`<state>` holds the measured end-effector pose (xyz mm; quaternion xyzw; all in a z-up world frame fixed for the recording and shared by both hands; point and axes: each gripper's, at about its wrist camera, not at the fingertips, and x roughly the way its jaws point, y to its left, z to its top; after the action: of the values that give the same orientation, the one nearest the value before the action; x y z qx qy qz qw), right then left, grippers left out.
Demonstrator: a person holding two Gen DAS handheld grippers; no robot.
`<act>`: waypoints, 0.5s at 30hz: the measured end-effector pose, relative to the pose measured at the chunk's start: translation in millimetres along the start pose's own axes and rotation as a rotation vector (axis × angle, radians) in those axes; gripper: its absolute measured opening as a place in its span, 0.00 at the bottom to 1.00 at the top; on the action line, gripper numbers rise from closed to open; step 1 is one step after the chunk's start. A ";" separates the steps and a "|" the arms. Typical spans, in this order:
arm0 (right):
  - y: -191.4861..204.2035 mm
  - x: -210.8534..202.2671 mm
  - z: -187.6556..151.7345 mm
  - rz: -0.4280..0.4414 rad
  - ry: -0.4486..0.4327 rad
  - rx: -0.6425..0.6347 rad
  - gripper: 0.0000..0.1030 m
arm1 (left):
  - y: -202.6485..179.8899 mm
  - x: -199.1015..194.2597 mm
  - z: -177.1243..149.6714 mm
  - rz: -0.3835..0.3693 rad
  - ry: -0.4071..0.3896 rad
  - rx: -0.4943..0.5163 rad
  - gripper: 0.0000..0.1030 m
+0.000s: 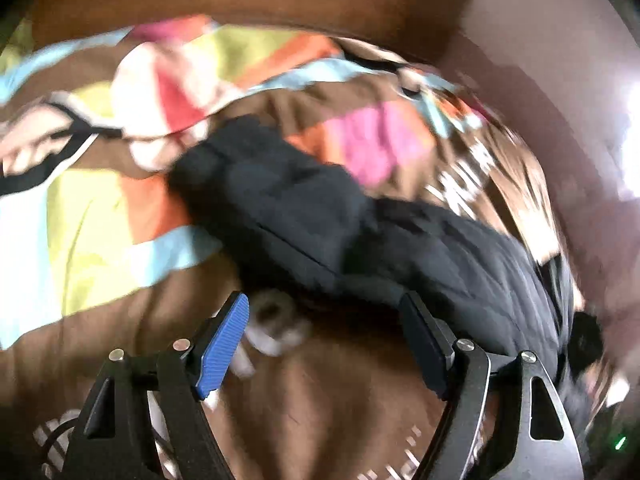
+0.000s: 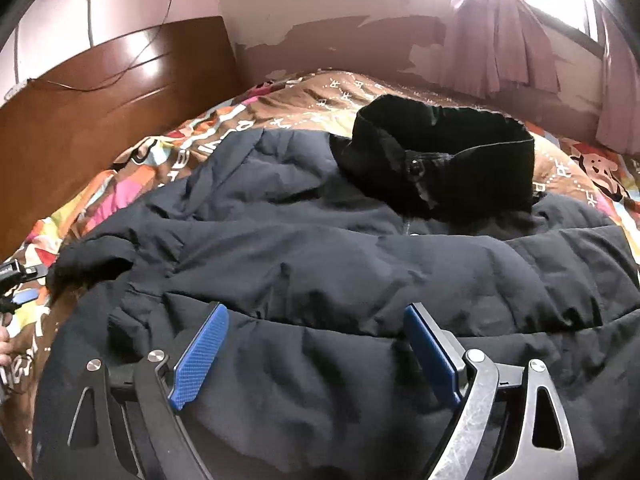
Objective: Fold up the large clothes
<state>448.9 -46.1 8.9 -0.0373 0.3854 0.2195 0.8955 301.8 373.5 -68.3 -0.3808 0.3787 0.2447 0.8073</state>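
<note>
A large dark navy puffer jacket (image 2: pixel 320 264) lies spread on the bed, its black collar (image 2: pixel 444 160) standing up at the far side. My right gripper (image 2: pixel 316 332) is open and empty, just above the jacket's near part. In the blurred left wrist view a sleeve of the jacket (image 1: pixel 288 208) stretches from the middle to the right edge. My left gripper (image 1: pixel 326 312) is open and empty, over the quilt just beside the sleeve's near edge. The left gripper also shows at the left edge of the right wrist view (image 2: pixel 16 284).
The bed is covered by a brown quilt with bright coloured patches (image 2: pixel 224 128), also in the left wrist view (image 1: pixel 92 216). A wooden headboard (image 2: pixel 104 92) stands at the left. A wall with peeling paint and a pink curtain (image 2: pixel 504 40) lie behind the bed.
</note>
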 end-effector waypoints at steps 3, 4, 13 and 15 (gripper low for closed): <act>6.8 12.0 -0.1 -0.027 0.011 -0.012 0.86 | 21.4 10.5 15.6 -0.021 -0.017 -0.037 0.70; 9.1 15.2 -0.6 -0.036 0.012 -0.019 0.86 | 25.3 14.5 19.1 -0.022 -0.017 -0.042 0.70; 25.5 43.6 -25.2 -0.129 -0.002 -0.090 0.96 | 42.4 47.5 34.2 0.015 0.035 -0.113 0.54; 25.6 46.5 -26.5 -0.133 -0.003 -0.089 0.96 | 38.9 50.6 35.8 0.026 0.028 -0.091 0.37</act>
<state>448.5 -12.3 -39.8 -0.1023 0.3707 0.1764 0.9061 320.5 430.6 -110.2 -0.4157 0.3831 0.2667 0.7806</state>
